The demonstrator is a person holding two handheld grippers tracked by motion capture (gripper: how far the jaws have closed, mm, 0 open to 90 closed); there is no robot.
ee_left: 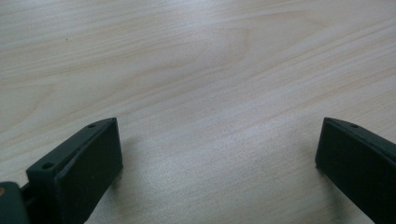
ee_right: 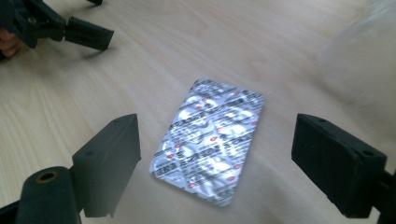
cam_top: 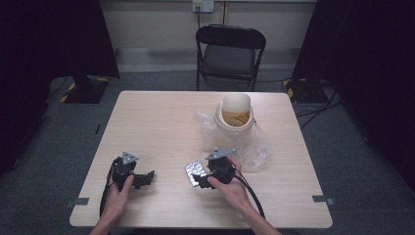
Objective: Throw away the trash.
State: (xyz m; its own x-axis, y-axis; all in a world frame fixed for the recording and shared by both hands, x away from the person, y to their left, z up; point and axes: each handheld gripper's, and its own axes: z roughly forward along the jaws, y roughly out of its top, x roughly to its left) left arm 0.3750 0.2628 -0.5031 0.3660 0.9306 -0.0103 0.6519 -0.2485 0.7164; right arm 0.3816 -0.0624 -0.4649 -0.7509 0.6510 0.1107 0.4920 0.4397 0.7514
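A silver blister pack of pills [ee_right: 210, 144] lies flat on the wooden table [cam_top: 156, 122]. In the high view the blister pack [cam_top: 193, 173] sits just left of the right hand. My right gripper [ee_right: 217, 158] hovers low over the pack, its jaws wide apart on either side and touching nothing. In the high view the right gripper [cam_top: 199, 178] points left. My left gripper [ee_left: 219, 158] rests open over bare wood with nothing between its jaws. It sits near the table's front left [cam_top: 145, 179], and the right gripper view catches it at the top left [ee_right: 70, 28].
A beige tub with its lid propped upright [cam_top: 236, 115] stands beyond the right hand on a crumpled clear plastic bag [cam_top: 254, 149]. A black folding chair [cam_top: 230, 49] stands behind the table. Dark curtains hang on both sides.
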